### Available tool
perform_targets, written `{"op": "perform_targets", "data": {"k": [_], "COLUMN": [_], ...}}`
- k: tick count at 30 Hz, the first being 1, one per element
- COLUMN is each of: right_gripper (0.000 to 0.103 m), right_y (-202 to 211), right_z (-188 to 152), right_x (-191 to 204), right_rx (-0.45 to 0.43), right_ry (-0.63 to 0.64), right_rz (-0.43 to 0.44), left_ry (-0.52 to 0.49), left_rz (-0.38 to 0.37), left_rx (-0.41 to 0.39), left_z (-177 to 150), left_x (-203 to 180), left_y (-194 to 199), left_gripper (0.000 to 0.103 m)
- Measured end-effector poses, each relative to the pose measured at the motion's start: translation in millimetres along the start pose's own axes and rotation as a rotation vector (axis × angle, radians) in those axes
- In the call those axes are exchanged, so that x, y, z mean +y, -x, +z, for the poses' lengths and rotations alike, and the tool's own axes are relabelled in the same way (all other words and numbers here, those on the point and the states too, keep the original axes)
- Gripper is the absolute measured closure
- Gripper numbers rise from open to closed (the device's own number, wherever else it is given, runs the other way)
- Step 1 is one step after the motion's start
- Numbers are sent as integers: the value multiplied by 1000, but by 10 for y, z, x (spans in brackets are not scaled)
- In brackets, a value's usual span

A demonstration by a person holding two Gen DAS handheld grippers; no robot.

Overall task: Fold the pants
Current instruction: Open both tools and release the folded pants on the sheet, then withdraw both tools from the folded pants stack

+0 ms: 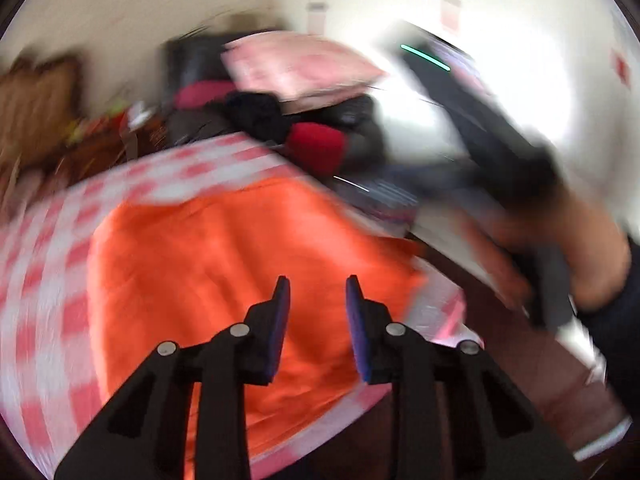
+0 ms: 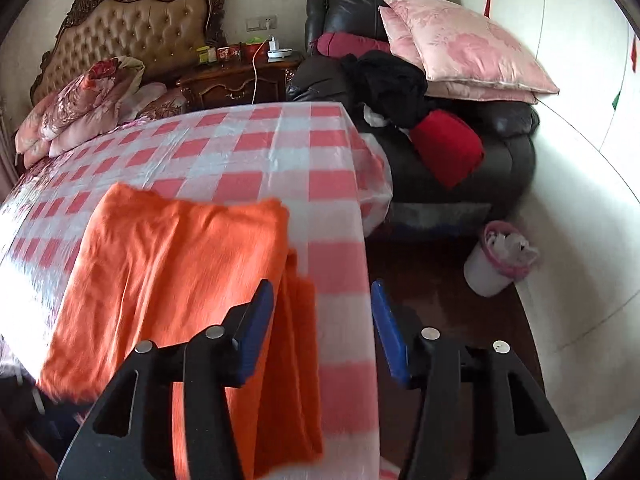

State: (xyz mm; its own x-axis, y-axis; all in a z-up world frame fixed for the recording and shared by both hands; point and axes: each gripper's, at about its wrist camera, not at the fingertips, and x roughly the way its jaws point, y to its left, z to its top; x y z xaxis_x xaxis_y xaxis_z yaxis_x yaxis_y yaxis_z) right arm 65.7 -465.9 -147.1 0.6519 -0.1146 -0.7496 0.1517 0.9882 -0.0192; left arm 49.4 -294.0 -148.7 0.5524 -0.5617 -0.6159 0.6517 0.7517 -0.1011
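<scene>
Orange pants (image 2: 168, 272) lie folded beneath both parted, empty grippers.

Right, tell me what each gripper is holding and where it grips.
Nothing is held. The left gripper and right gripper both stand open over the orange pants, with no cloth between their pads.
</scene>
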Motion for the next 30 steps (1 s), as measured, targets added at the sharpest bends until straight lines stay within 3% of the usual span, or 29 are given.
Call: {"op": "perform_targets", "data": {"k": [1, 3, 5, 7, 12, 15, 17, 24, 26, 30], "right_gripper": [32, 33, 40, 51, 50, 49, 45, 45, 45, 41], "right_y": [-21, -104, -172, -162, -34, 234, 336, 349, 329, 311], "right_z": [-87, -199, -283, -305, -363, -391, -411, -362, -308, -194], "right_x": [19, 33, 26, 66, 254, 389, 513, 715, 748, 789], "right_rx": [14, 46, 57, 37, 3, -52, -61, -35, -32, -46], "right_ry": [6, 2, -34, -23, 36, 21, 24, 18, 27, 48], "right_rz": [-31, -32, -6, -11, -185, -153, -153, -163, -168, -179], "left_ry": [40, 84, 104, 108, 94, 130, 151, 127, 82, 25], "left_rz": [48, 120, 190, 177, 187, 195, 187, 219, 231, 248], "left_rx": [9, 32, 98, 205, 129, 149, 193, 90, 86, 142], "left_z": [-31, -111, -230, -370, -387, -401, -417, -151, 3, 284], "left_x": [149, 371, 545, 653, 626, 667, 694, 815, 892, 1088], "left_y": [27, 48, 12, -103, 103, 132, 89, 192, 69, -283], "left_gripper": [74, 74, 74, 74, 72, 54, 54, 52, 46, 46]}}
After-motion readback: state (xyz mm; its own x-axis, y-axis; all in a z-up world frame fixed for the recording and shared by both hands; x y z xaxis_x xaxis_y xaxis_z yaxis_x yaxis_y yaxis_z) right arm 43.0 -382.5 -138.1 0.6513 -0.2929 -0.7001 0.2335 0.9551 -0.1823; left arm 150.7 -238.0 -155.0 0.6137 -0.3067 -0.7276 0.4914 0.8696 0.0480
